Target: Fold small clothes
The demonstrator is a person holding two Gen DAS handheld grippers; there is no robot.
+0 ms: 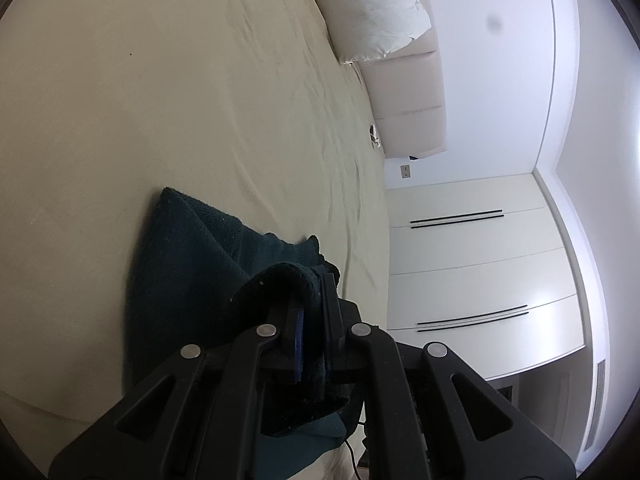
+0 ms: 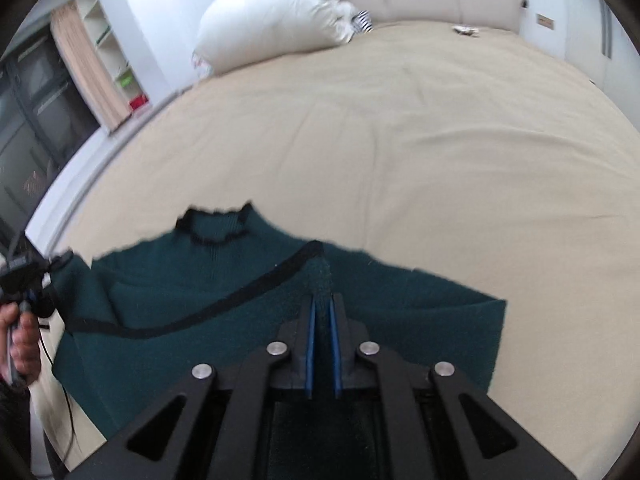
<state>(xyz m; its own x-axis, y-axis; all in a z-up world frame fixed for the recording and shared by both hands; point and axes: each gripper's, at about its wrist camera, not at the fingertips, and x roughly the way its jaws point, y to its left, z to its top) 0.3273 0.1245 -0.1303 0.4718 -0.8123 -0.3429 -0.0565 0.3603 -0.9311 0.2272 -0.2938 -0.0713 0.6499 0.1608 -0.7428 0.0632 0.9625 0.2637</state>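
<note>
Two grips are held on the dark green knitted sweater (image 2: 168,300): left gripper (image 1: 314,292) and right gripper (image 2: 322,280) clamped on fabric; both should be moved evenly toward the collar.

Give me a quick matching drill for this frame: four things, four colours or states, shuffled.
Things:
1. sweater
2. bed sheet
3. pillow
4. right gripper

Colours or states:
A. white, lying at the head of the bed
B. shut on a fold of knit fabric
C. dark green with black trim at the collar
D. beige, spread out under the garment

Pairs: 1-C, 2-D, 3-A, 4-B
</note>
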